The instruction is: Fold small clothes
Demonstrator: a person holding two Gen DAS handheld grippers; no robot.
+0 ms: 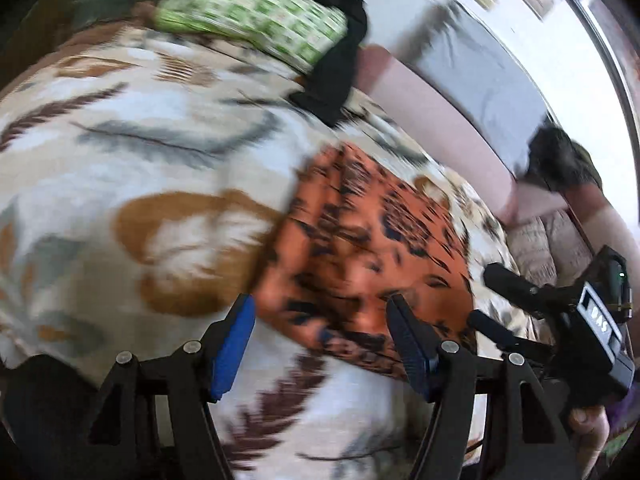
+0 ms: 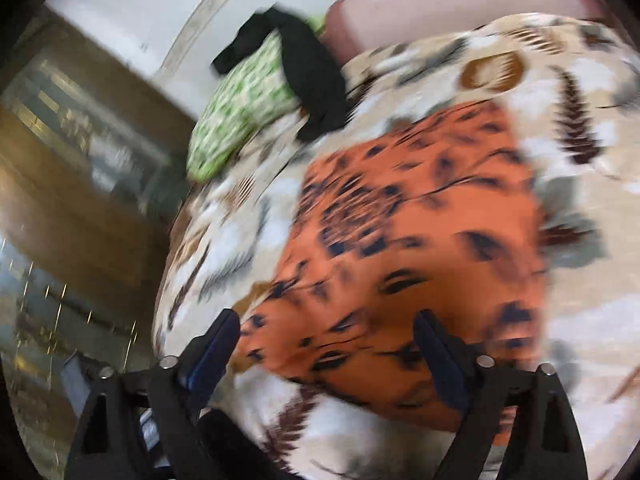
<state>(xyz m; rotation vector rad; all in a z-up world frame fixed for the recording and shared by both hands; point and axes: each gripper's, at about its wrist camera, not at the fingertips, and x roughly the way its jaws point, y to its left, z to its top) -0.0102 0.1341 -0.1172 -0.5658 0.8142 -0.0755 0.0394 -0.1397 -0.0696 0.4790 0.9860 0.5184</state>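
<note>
Here, orange garment [image 2: 420, 240] flat, long axis bedspread-diagonal [image 2: 592, 312]

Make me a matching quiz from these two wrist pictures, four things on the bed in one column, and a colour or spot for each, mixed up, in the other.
Things:
1. cloth
2. pillow
3. garment
4. bedspread

Descriptions:
A. black, draped over the pillow's end
B. cream with brown and grey leaf shapes
C. green and white checks, at the far end of the bed
D. orange with dark marks, lying in front of both open grippers

Pairs: 1-D, 2-C, 3-A, 4-B
</note>
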